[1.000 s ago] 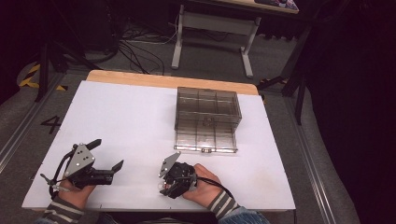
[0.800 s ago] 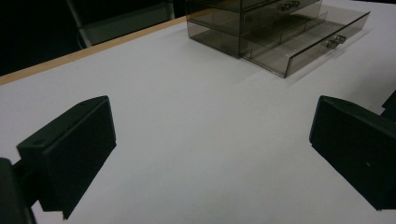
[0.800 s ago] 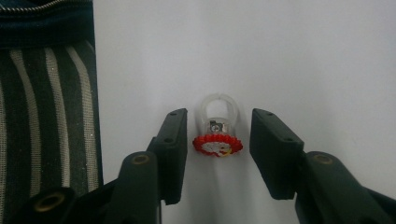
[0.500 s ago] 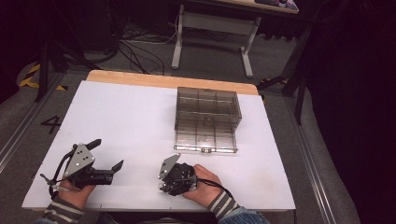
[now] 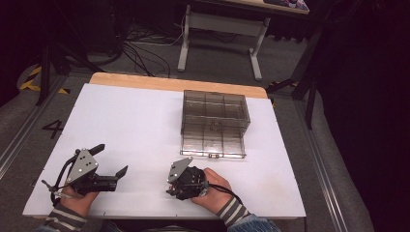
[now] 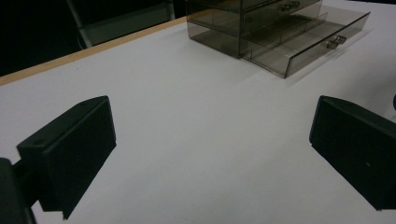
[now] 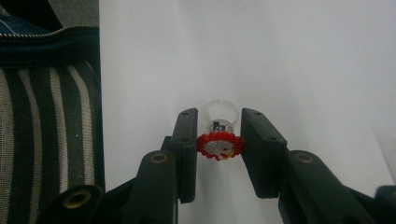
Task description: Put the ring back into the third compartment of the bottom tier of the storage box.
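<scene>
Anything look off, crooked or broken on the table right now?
Nothing damaged or spilled. The drawer box has its bottom drawer pulled out, with nothing to see in it. The right tool is closed on a small ring with a red flower top.

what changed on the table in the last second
The right hand-held gripper has just been closing its jaws on a toy ring with a red flower top, which now sits clamped between them. The left hand-held gripper stayed put, open. The clear drawer box kept its bottom drawer pulled out.
</scene>
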